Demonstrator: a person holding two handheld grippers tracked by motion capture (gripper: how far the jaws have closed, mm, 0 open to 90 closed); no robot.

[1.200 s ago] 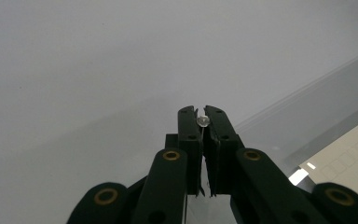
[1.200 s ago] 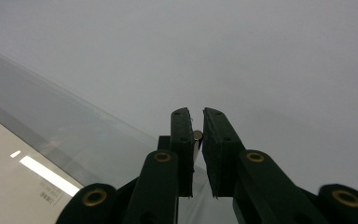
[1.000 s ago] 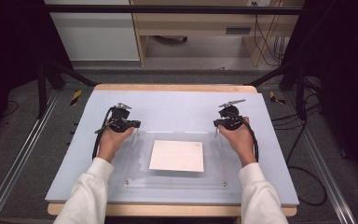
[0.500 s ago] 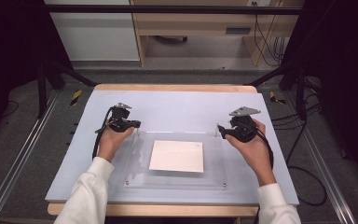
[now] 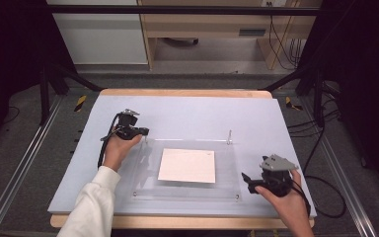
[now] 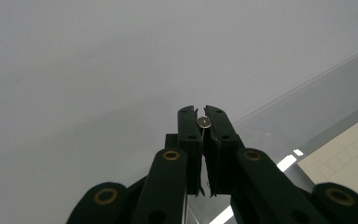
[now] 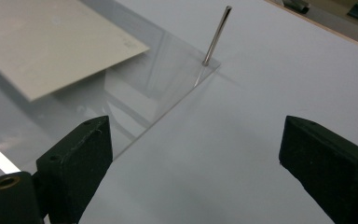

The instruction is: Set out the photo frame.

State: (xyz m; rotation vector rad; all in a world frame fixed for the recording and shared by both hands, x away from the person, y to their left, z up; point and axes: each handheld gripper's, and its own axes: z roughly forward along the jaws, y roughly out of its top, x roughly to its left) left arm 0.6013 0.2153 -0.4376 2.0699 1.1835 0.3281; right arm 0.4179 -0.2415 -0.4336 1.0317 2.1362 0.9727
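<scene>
A clear acrylic plate (image 5: 225,170) lies on the pale blue mat, with a white paper sheet (image 5: 187,165) on its middle. A thin metal pin (image 5: 229,136) stands upright at the plate's far right corner, free of any grip. My left gripper (image 5: 145,132) sits at the far left corner; in the left gripper view it (image 6: 200,112) is shut on a small metal pin head (image 6: 204,122). My right gripper (image 5: 244,178) rests near the plate's right front edge. Its jaws (image 7: 200,154) stand wide open with nothing between them, pointing toward the upright pin (image 7: 216,35).
The blue mat (image 5: 276,133) covers a wooden table (image 5: 187,93). Small screws mark the plate's front corners (image 5: 237,196). Metal rails run along both sides of the table. Cables lie on the floor at the right.
My right gripper has moved from the far right pin back toward the person, to the plate's right front edge. The left gripper has stayed at its corner.
</scene>
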